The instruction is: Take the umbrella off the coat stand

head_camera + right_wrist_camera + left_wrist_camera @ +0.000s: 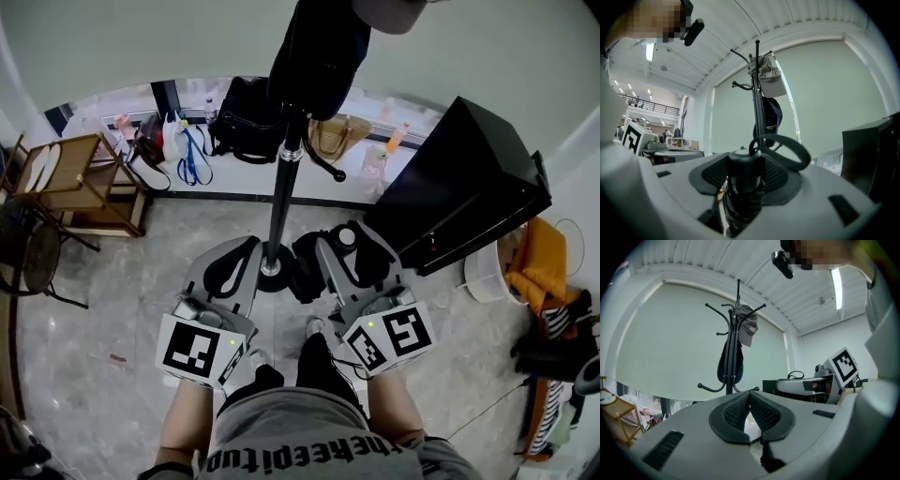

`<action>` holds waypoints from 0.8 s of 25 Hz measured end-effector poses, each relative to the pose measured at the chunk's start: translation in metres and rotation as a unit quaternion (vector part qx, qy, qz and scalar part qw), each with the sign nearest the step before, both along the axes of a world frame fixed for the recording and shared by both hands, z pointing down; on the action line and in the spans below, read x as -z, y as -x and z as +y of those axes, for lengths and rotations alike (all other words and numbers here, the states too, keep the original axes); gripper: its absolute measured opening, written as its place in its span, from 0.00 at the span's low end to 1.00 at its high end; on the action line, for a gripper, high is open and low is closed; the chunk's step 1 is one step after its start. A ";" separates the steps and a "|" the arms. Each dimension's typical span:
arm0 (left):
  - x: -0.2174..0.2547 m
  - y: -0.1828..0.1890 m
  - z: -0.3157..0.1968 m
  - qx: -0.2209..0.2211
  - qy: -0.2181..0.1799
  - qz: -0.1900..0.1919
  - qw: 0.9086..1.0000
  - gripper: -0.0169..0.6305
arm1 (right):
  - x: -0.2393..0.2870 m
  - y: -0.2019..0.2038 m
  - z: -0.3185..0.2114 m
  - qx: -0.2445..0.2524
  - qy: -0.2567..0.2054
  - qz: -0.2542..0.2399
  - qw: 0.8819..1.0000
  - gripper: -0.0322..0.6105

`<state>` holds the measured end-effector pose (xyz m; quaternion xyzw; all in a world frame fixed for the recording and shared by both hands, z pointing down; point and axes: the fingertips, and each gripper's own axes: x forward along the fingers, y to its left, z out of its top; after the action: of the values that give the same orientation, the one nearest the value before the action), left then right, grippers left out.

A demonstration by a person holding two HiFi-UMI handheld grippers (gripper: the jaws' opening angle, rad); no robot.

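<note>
The black coat stand (284,187) rises from the floor just ahead of my two grippers. A grey cap (769,75) and a dark bag (772,119) hang on its hooks. A folded black umbrella (744,180) with a strap loop (799,152) is clamped upright in my right gripper (746,164), clear of the stand. In the head view the umbrella (305,267) hangs down beside the stand's base, with the right gripper (342,246) shut on its handle. My left gripper (230,267) is level beside it, and its pads (761,411) meet at the tip with nothing between them.
A black cabinet (469,187) stands to the right of the stand. A wooden rack (80,178) is at the left, and bags (248,117) line the window sill behind. Orange cloth (539,262) and a white bucket (483,272) lie at the far right.
</note>
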<state>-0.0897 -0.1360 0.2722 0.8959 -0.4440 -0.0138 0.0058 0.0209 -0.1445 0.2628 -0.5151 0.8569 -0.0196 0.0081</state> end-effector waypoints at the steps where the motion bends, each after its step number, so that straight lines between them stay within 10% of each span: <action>1: 0.000 0.002 0.000 0.001 0.001 0.001 1.000 0.05 | 0.000 0.000 0.002 -0.002 0.000 -0.001 1.000 0.37; 20: -0.001 0.009 0.001 -0.001 0.003 -0.003 1.000 0.05 | 0.001 0.007 0.013 0.001 -0.008 -0.005 1.000 0.37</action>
<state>-0.0990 -0.1353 0.2727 0.8964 -0.4431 -0.0098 0.0071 0.0141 -0.1313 0.2623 -0.5144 0.8573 -0.0150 0.0164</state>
